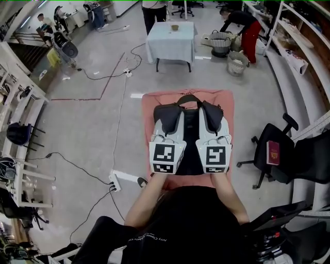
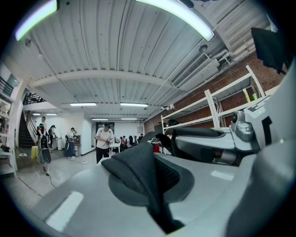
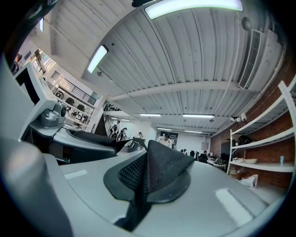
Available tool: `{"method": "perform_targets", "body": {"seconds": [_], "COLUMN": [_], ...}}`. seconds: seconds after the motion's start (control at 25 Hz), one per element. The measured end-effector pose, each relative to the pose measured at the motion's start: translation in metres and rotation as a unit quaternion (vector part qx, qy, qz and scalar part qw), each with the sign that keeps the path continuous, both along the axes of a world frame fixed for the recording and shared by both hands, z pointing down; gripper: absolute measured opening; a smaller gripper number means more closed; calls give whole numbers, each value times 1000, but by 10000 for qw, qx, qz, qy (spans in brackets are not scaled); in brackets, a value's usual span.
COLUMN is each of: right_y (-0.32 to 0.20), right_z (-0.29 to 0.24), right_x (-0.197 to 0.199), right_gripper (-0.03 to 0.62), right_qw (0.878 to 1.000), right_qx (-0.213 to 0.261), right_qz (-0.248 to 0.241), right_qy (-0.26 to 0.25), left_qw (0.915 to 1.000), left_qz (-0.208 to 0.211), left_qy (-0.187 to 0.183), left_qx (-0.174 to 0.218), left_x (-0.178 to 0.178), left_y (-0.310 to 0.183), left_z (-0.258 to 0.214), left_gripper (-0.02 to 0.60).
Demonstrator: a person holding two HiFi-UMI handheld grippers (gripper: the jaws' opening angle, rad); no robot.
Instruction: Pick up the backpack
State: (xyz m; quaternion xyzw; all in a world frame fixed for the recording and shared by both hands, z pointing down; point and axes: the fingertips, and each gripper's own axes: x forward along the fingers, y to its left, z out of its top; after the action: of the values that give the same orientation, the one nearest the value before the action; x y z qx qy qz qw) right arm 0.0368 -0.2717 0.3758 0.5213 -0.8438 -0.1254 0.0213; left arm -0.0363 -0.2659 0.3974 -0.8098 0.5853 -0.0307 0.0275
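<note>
Left gripper: grey two-jaw tool, mesh pads pressed together, nothing between.
Right gripper: likewise closed, empty.
Black fabric backpack: flat on salmon-pink cloth-covered table, between both grippers.

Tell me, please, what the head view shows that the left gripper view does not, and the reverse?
Only the head view shows the black backpack lying flat on the pink table, the grey floor and the office chair. Only the left gripper view shows the ribbed ceiling with its light strips, and the left hand-held gripper with its jaws pressed together and nothing between them. Both show the right hand-held gripper alongside the left, white shelving and a standing person farther off.
</note>
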Motion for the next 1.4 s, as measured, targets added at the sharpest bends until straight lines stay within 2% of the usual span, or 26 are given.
{"method": "perform_targets", "body": {"seconds": [0.64, 1.4], "right_y": [2, 3], "right_z": [-1, 16], "right_x": [-3, -6], "right_gripper": [28, 28], "right_qw": [10000, 9998], "right_qx": [2, -187], "right_qz": [30, -50], "right_qy": [34, 38], "left_qw": [10000, 9997], "left_qz": [40, -72], "left_qy": [-23, -5], "left_qx": [34, -231], "left_x": [-2, -4], "left_y": [1, 2], "left_z": [0, 23], "left_gripper": [12, 12]}}
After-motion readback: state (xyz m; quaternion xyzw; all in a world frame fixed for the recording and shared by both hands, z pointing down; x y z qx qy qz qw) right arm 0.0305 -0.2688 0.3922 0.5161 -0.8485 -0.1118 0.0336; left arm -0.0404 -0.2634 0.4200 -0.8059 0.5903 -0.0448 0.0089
